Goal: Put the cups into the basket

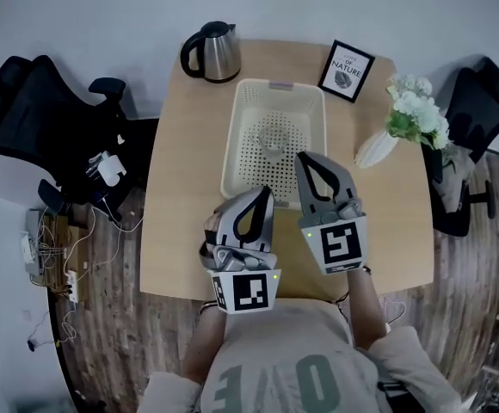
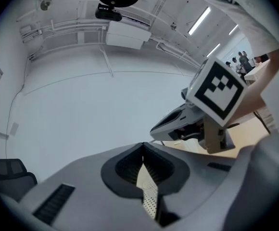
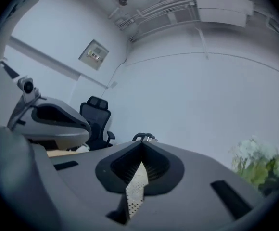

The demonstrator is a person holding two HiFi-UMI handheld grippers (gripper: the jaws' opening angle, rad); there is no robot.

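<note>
A white perforated basket (image 1: 231, 149) stands in the middle of the wooden table (image 1: 185, 196). One clear glass cup (image 1: 273, 142) sits inside it. I see no other cup on the table. My left gripper (image 1: 267, 193) hovers at the basket's near edge, jaws pressed together with nothing between them. My right gripper (image 1: 304, 157) is over the basket's near right corner, also shut and empty. In the left gripper view the left gripper (image 2: 143, 146) points up at the wall, as does the right gripper (image 3: 142, 146) in its own view. A strip of basket mesh (image 3: 135, 189) shows behind the jaws.
A steel kettle (image 1: 213, 52) stands at the table's far left, a framed print (image 1: 347, 70) at the far right. A white vase (image 1: 377, 149) with white flowers (image 1: 417, 108) is right of the basket. Black office chairs (image 1: 34, 114) flank the table.
</note>
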